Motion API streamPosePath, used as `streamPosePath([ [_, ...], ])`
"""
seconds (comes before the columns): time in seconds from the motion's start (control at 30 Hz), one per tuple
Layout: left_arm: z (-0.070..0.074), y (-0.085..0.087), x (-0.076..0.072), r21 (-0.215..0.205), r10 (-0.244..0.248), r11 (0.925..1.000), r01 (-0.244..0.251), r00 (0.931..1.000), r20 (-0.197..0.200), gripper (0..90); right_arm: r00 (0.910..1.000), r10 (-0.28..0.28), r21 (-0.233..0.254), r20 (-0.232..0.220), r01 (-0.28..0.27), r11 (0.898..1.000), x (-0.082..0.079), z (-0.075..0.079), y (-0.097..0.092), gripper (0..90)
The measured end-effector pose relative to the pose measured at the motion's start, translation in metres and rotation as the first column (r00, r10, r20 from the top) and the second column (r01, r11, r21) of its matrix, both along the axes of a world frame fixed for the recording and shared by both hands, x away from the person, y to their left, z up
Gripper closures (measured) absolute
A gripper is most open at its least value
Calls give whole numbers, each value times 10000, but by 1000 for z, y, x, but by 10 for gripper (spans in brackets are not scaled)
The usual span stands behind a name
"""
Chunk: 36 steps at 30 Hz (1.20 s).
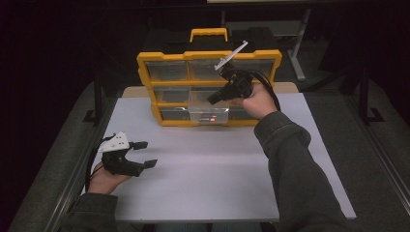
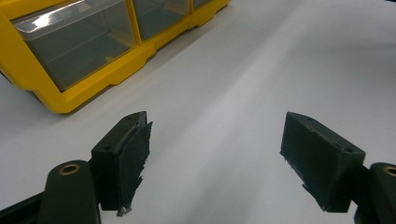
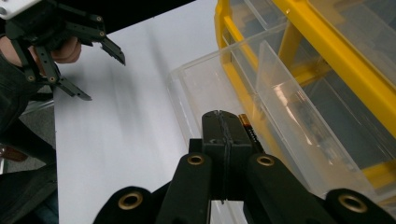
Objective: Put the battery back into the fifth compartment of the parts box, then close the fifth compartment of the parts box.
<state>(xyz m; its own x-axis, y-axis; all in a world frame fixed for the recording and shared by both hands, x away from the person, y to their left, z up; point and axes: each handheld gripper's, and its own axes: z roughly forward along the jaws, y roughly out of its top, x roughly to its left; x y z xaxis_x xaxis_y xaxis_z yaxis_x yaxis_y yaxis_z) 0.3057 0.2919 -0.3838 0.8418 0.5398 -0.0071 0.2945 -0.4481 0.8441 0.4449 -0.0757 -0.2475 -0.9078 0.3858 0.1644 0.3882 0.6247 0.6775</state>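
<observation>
Battery [image 3: 247, 130], dark with a copper-coloured end, lies in the pulled-out clear drawer [image 3: 196, 88] just beyond the right gripper [image 3: 223, 122], whose jaws are pressed together with nothing between them. Behind the drawer stands the yellow organizer [image 1: 208, 55] it belongs to. Well away, near the white table's [image 1: 217, 169] front edge, the left gripper [image 1: 144, 153] rests with jaws spread wide and empty.

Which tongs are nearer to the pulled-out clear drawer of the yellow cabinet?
Right. The right tongs hang just above the clear drawer, jaws shut, a battery beside their tips. The left tongs sit open low on the white table, well short of the cabinet.
</observation>
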Motion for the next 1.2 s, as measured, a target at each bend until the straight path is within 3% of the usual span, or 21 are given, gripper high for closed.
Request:
streamPosePath([
  [0.63,2,-1,0,136,-115,9998,114,9999,100,234,9992,261,-9,286,-261,9997,-22,10,0,888],
  [1.2,2,-2,-2,38,-50,10000,50,10000,-6,234,9949,854,-83,538,-850,9963,-44,0,9,888],
])
